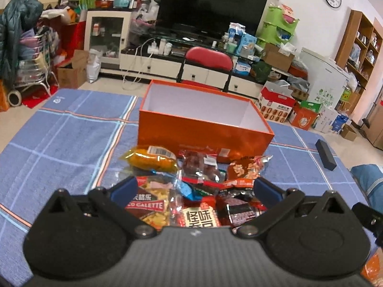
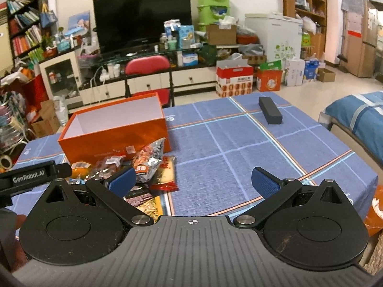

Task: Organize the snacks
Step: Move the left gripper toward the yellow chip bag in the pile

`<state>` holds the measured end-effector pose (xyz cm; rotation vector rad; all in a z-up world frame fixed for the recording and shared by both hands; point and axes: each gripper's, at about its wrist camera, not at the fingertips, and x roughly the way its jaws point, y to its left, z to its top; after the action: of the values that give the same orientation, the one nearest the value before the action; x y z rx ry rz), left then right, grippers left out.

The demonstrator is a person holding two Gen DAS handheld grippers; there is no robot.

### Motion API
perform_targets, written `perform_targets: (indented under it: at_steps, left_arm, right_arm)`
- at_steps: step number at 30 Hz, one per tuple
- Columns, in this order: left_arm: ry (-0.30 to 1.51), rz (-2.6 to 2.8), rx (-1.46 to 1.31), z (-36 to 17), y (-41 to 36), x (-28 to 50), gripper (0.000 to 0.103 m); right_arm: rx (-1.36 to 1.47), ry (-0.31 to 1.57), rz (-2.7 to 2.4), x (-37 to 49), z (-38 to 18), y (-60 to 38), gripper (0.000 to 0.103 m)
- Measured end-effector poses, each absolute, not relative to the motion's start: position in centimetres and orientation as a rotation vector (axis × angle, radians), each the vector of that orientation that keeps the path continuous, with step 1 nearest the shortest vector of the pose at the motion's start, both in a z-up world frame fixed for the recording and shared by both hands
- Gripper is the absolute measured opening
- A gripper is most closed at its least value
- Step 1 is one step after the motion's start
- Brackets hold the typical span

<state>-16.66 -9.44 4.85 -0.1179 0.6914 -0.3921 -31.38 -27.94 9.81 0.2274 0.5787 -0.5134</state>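
An open orange box (image 1: 203,132) with a white, bare inside stands on the blue checked tablecloth (image 1: 64,138). A pile of snack packets (image 1: 191,191) lies just in front of it: a yellow packet (image 1: 153,159), a clear bag of red-brown pieces (image 1: 201,167) and an orange-and-silver packet (image 1: 246,168). My left gripper (image 1: 195,191) hovers open over the near packets, touching none. In the right wrist view the box (image 2: 115,131) and the pile (image 2: 143,169) sit to the left. My right gripper (image 2: 192,181) is open above bare cloth beside the pile.
A black oblong case (image 2: 270,113) lies on the cloth at the far right. A red chair (image 1: 208,59) stands behind the table. Beyond are a TV stand, cartons on the floor and shelves. A blue-covered seat (image 2: 359,114) is at the right.
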Motion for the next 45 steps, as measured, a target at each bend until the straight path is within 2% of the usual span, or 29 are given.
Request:
perform_targets:
  at_steps: [37,45]
  left_arm:
    - [0.685,-0.365,-0.114,5.0,-8.0,-17.1,0.102]
    - [0.661,-0.391,-0.084,6.0,-8.1,-15.1,0.102]
  right_arm:
    - [0.254,0.575,-0.441,-30.8,8.8,-27.1,0.095]
    - [0.247,0.570,-0.456,-30.7,8.6,-27.3,0.095]
